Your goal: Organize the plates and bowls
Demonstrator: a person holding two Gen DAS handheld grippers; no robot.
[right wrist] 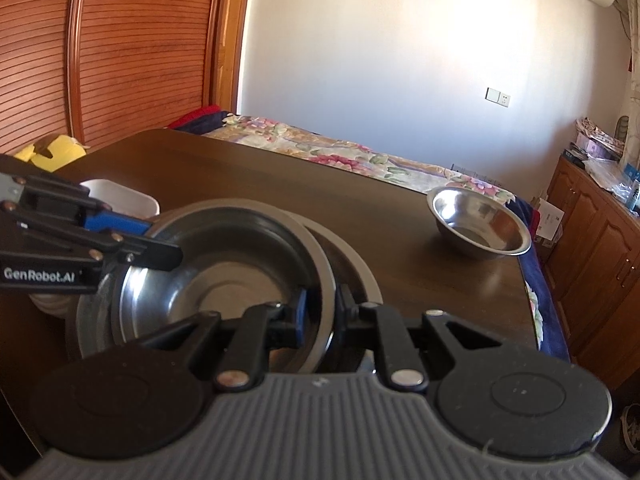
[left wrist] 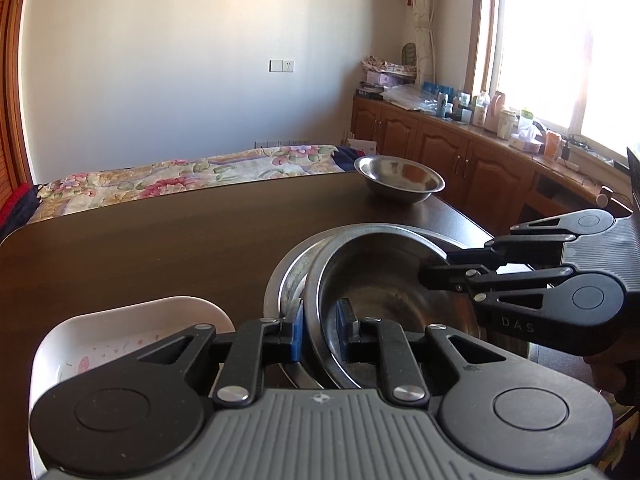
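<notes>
A steel bowl (left wrist: 384,280) sits tilted over a wider steel plate (left wrist: 280,280) on the dark wooden table (left wrist: 160,240). My left gripper (left wrist: 322,334) is shut on the bowl's near rim, one pad inside, one outside. My right gripper (right wrist: 322,312) is shut on the opposite rim of the same bowl (right wrist: 224,276); it also shows in the left wrist view (left wrist: 434,270). The plate (right wrist: 352,264) lies under it. A second steel bowl (left wrist: 400,178) (right wrist: 480,220) stands alone near the table's far corner. A white flowered dish (left wrist: 104,344) (right wrist: 120,200) sits beside the left gripper.
A bed with a floral quilt (left wrist: 180,176) runs behind the table. Wooden cabinets (left wrist: 460,156) with cluttered tops stand under the window at the right. A louvred wooden door (right wrist: 100,48) and a yellow toy (right wrist: 52,152) are at the left.
</notes>
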